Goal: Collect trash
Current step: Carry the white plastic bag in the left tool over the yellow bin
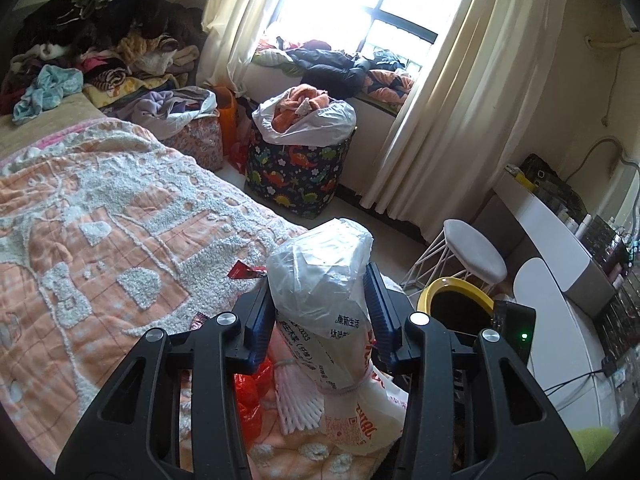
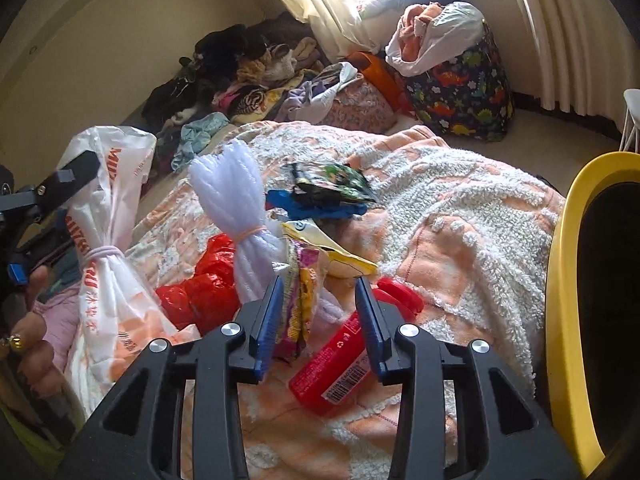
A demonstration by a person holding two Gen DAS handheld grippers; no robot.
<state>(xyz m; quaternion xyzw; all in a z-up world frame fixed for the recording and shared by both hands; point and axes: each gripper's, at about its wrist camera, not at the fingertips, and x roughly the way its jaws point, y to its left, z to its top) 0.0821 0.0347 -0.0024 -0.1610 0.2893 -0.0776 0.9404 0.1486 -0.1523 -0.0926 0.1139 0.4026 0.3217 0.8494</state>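
Observation:
My left gripper (image 1: 319,280) is shut on a white plastic bag (image 1: 320,240) with printed text, tied by a band and lifted above the peach bedspread (image 1: 100,220). In the right wrist view the same bag (image 2: 108,216) hangs at the left, and a hand (image 2: 28,320) holds that gripper. My right gripper (image 2: 320,284) stands open low over the bed. A purple-yellow snack wrapper (image 2: 298,312) stands between its jaws near the left pad, and a red bottle (image 2: 336,364) lies under the right finger. A yellow-rimmed bin (image 2: 560,280) (image 1: 452,285) stands beside the bed.
More litter lies on the bed: a red plastic bag (image 2: 204,284), a banded white foam bundle (image 2: 236,200), a yellow wrapper (image 2: 344,258), and blue and dark packets (image 2: 320,204). A dinosaur-print basket (image 1: 296,172), a white stool (image 1: 472,256) and a desk (image 1: 560,248) stand on the floor side.

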